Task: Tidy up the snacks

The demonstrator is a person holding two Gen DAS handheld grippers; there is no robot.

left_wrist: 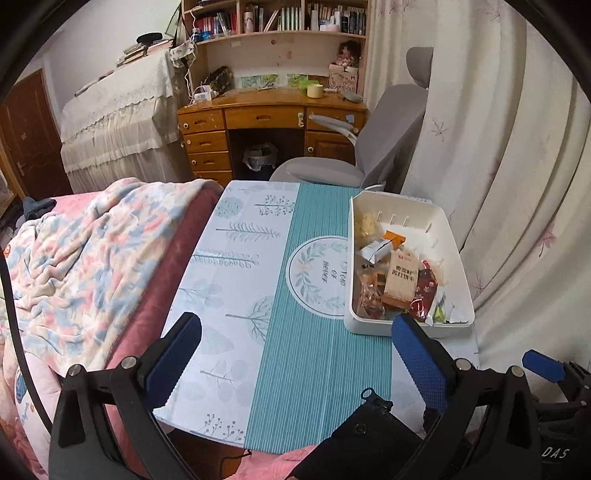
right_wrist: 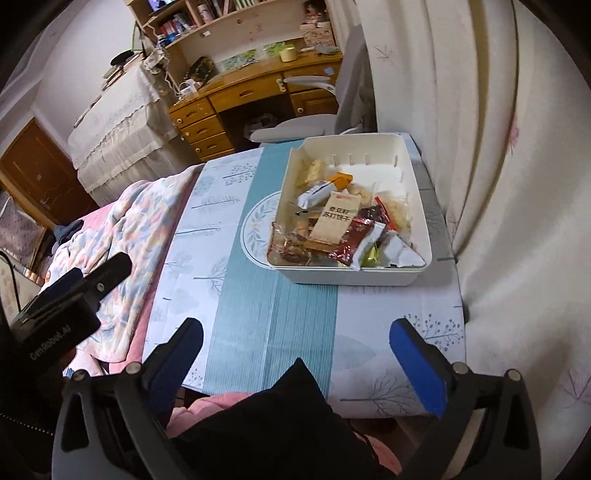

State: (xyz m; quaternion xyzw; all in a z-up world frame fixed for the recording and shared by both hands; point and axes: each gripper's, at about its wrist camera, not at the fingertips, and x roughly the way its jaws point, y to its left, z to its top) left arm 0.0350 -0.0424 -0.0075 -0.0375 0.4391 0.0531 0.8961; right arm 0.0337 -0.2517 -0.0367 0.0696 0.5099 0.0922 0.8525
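Both grippers are spread wide with nothing between the blue pads. The left gripper hangs over the near part of the small table, above the teal stripe of its printed cover. The right gripper hangs over the near edge too, a bit further toward the curtain side. A dark bit of clothing with a zipper pokes up between the fingers in both views, close to the cameras.

The snacks are all sitting in the white plastic bin, which is ahead of both grippers and well apart from the pads. From the left wrist view it's off to the right, just past the right finger's tip. From the right wrist view the bin is pretty much straight ahead, slightly right. Inside it's a loose heap: a beige soda cracker pack on top, a dark red wrapper beside it, a silver-white pouch, an orange packet further back, plus some clear-wrapped stuff I can't make out.

Nothing sits on the cloth between grippers and bin. Left of the table is a bed with a floral blanket. Right is a pale curtain. Beyond the table are a grey office chair, a wooden desk and bookshelves.
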